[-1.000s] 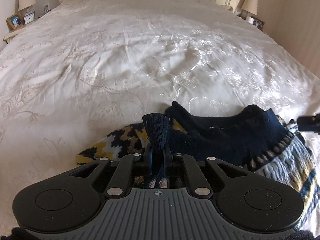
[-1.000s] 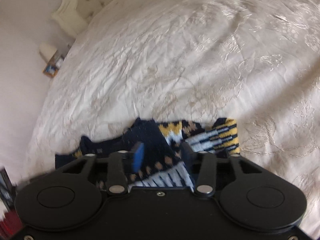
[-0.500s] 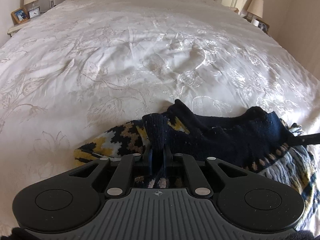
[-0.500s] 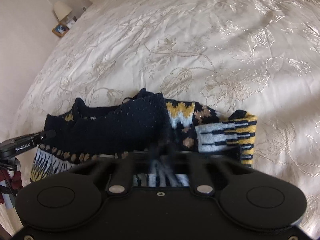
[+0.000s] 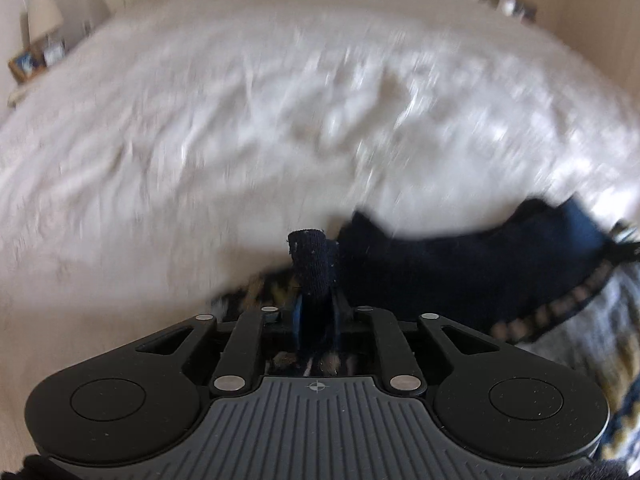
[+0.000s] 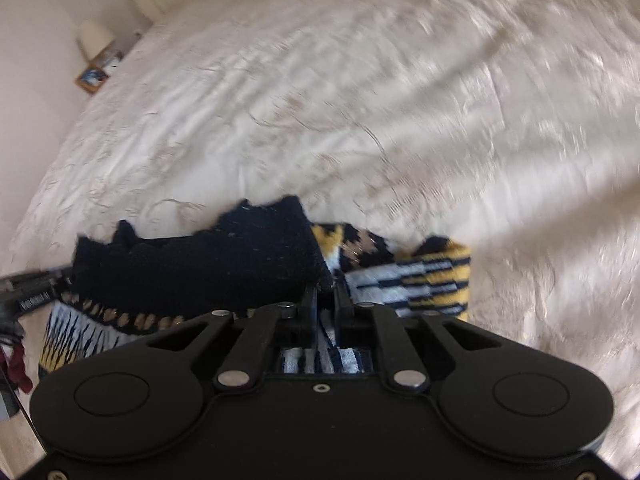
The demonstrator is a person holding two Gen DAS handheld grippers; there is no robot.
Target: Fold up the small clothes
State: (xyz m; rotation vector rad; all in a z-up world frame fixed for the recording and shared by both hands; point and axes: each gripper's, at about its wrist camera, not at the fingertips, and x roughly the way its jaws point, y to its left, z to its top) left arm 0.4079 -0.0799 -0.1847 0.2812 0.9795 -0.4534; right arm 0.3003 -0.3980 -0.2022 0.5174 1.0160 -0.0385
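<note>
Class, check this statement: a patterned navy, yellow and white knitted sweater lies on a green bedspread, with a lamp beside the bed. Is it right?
Not quite. The bedspread is white or cream with a tone-on-tone floral pattern, not green; the right wrist view shows it most clearly. The rest stands: the sweater is navy, yellow and white knit, and a lamp stands beside the bed.

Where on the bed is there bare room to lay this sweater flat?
The bedspread is bare from the sweater up to the headboard, and to its right. It is crowded only at the near edge, where both grippers hold it.
</note>
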